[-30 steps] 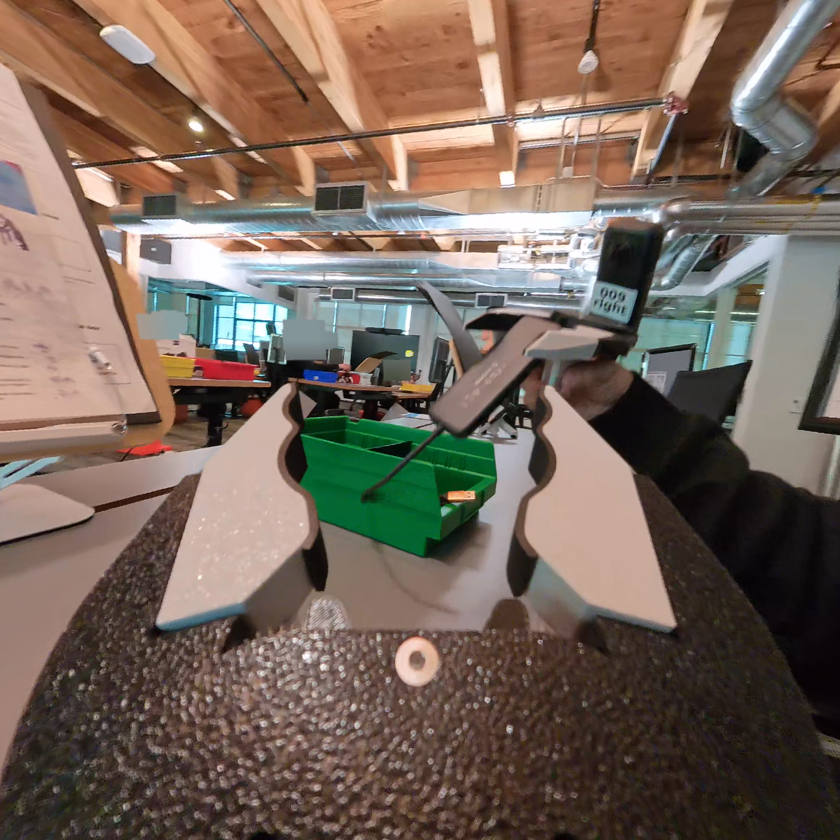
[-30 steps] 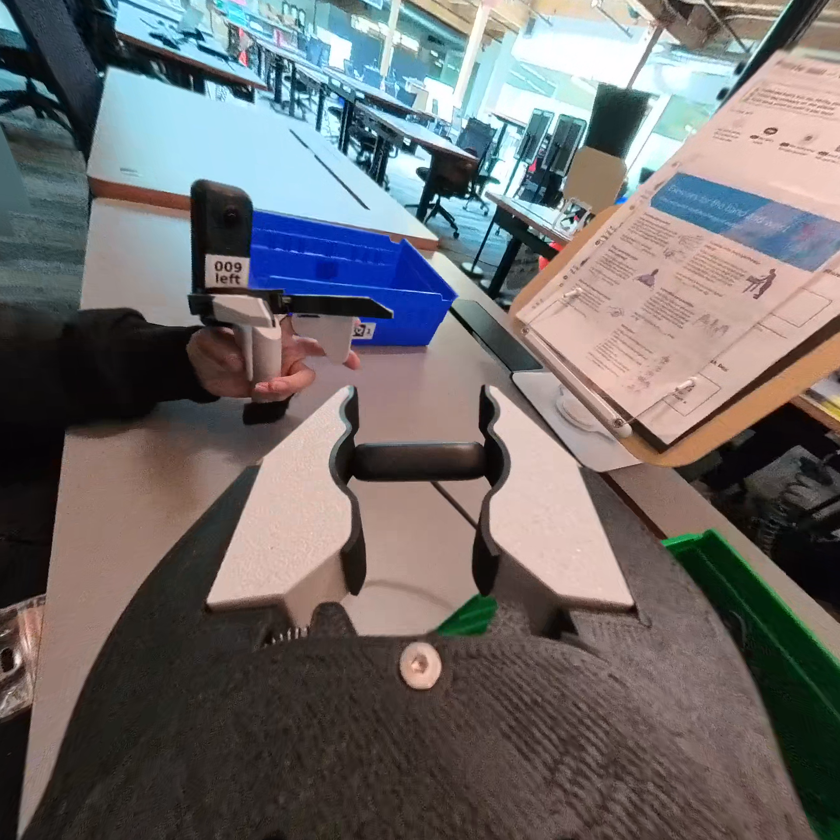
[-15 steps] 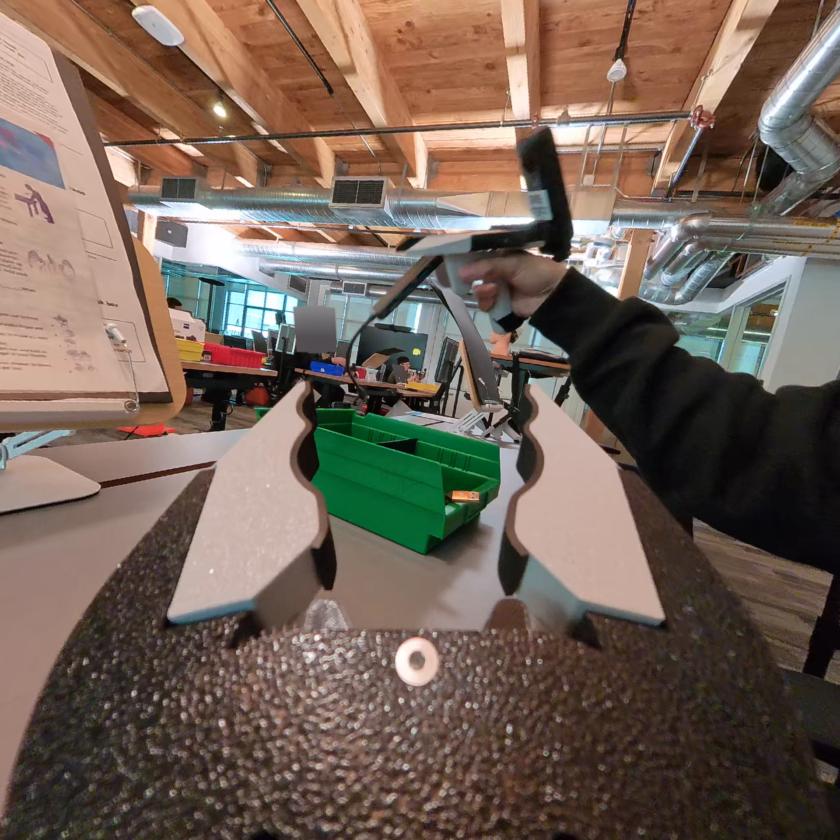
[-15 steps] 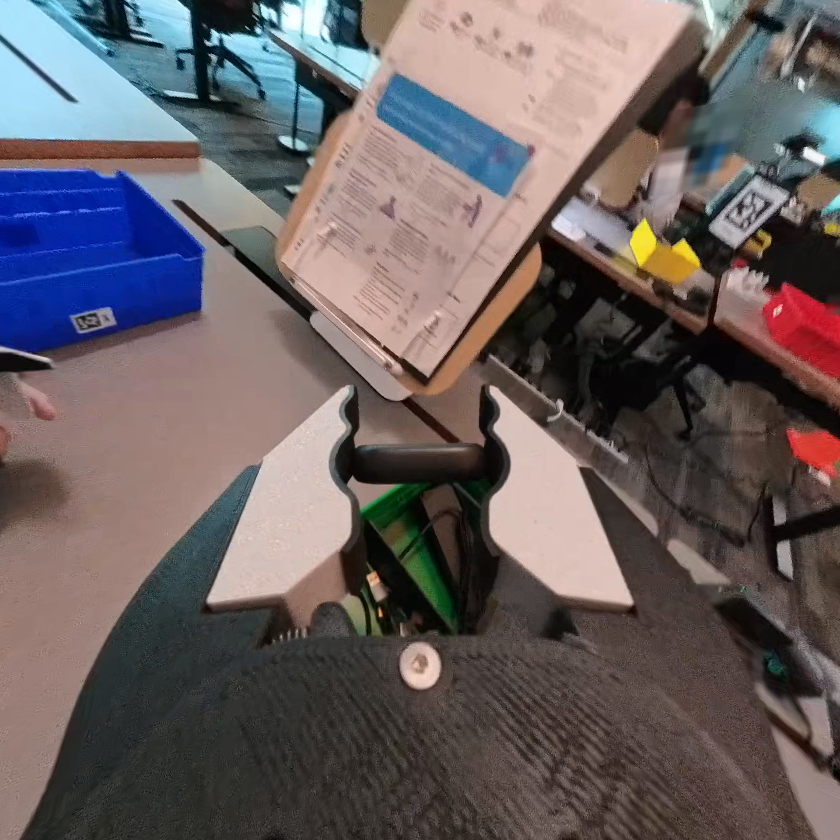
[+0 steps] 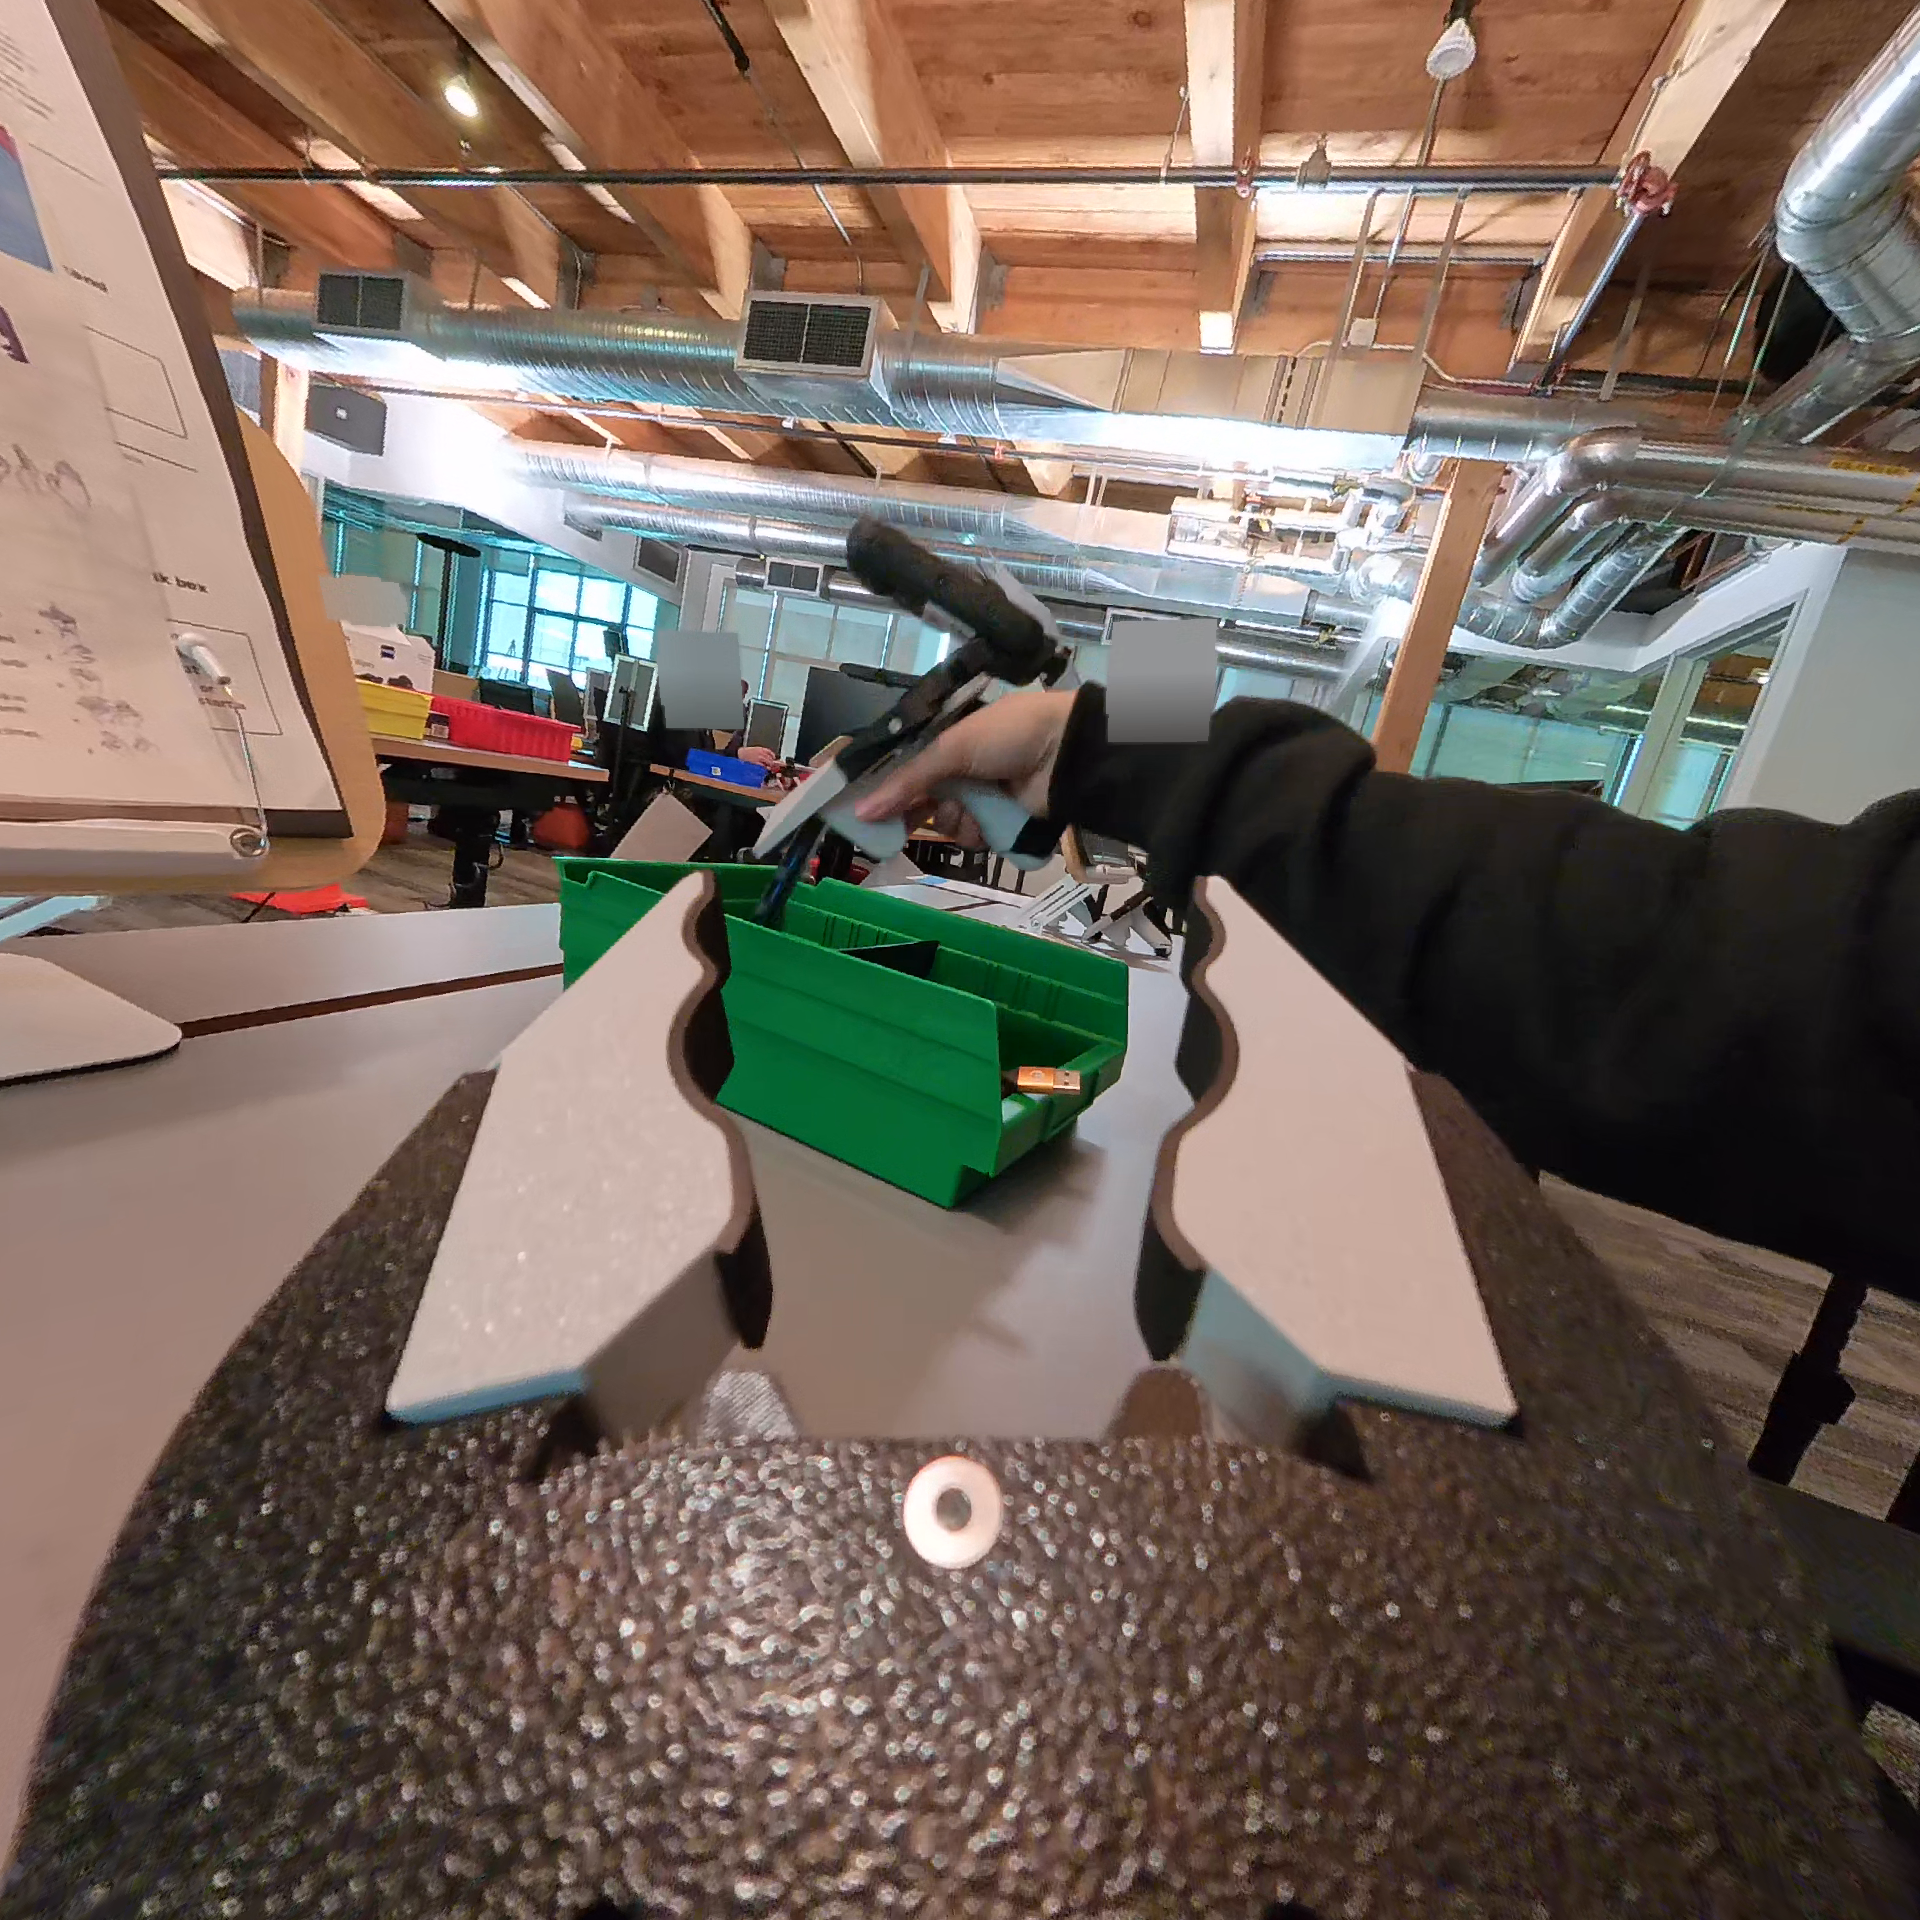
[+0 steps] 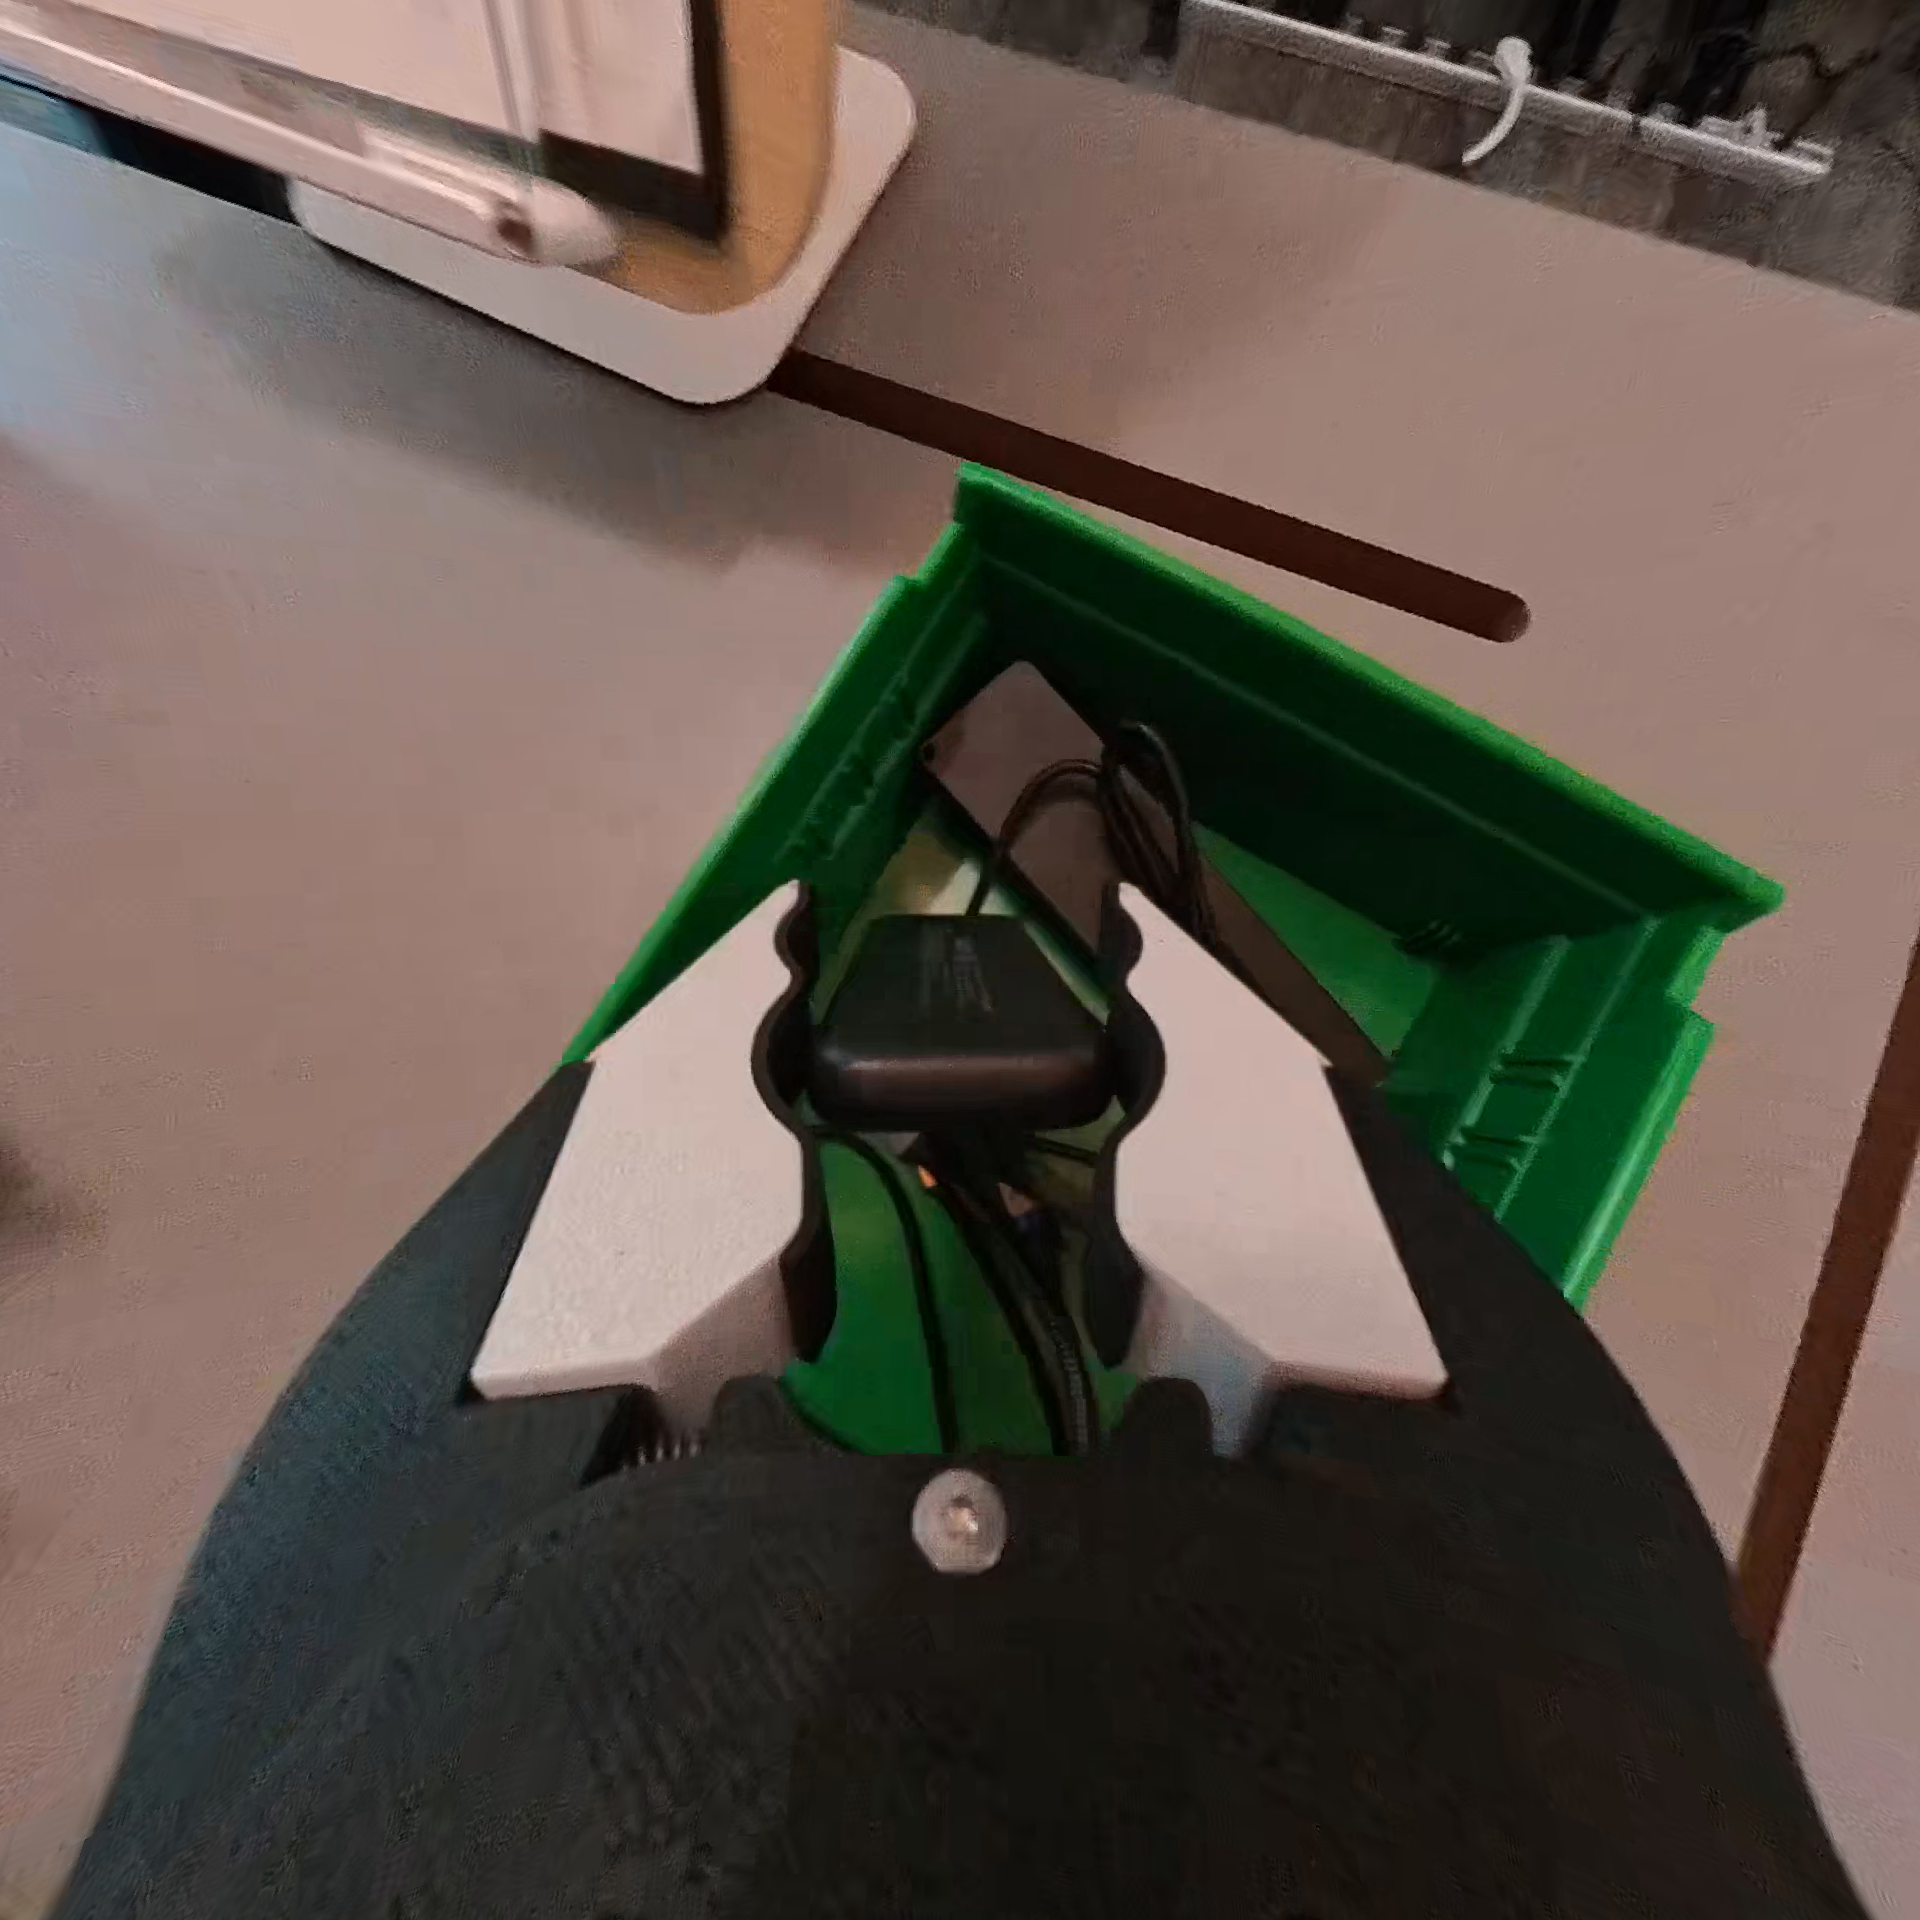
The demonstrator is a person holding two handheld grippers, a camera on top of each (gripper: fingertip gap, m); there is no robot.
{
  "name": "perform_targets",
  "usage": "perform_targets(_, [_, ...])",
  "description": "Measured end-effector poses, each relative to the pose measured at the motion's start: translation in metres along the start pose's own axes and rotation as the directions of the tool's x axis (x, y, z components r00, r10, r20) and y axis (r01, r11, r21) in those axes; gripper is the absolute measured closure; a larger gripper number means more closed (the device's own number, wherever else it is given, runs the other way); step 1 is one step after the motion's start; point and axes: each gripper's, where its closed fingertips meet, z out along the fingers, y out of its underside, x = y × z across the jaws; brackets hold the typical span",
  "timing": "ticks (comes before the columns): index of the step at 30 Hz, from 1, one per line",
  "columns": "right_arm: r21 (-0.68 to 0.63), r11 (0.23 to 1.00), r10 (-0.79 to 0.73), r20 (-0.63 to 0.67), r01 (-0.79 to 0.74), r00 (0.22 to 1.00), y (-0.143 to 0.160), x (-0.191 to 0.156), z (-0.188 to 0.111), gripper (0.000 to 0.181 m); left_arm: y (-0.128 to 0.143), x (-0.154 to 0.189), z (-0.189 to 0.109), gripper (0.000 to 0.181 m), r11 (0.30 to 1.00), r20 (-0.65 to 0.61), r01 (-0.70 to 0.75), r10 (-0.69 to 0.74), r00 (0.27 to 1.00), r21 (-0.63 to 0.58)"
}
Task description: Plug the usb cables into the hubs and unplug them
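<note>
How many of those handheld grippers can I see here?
2. The left gripper is open, low over the grey table. The right gripper is shut on a black USB hub, tipped down into the green bin.

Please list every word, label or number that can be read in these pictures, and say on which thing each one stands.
Printed sheet on the stand: lines of print, mostly blurred; I do not copy writing.
Black hub in the right gripper: small pale print, too blurred to read.
Green bin: no writing seen.
</note>
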Motion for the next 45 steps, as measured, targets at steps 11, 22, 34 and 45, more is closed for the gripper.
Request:
perform_targets(11, [0.078, 0.993, -0.036, -0.474, 0.083, 0.88, 0.005, 0.095, -0.029, 0.082, 0.002, 0.001, 0.001, 0.095, 1.0, -0.005, -0.002, 0.002, 1.0, -0.007])
perform_targets(22, [0.218, 0.968, -0.038, -0.367, 0.126, 0.929, 0.043, 0.032, -0.067, 0.086, 0.008, -0.005, 0.001, 0.096, 0.999, 0.04, -0.035, 0.037, 0.999, -0.038])
perform_targets(34, [0.39, 0.9, -0.113, -0.216, 0.192, 0.97, 0.09, -0.094, -0.064, 0.089, 0.007, -0.009, -0.005, 0.103, 0.971, 0.171, -0.198, 0.22, 0.96, -0.133])
perform_targets(45, [0.368, 0.903, -0.177, -0.153, 0.222, 0.972, 0.089, -0.133, -0.027, 0.082, -0.129, -0.094, -0.184, 0.099, 0.834, 0.708, -0.215, 0.546, 0.449, -0.507])
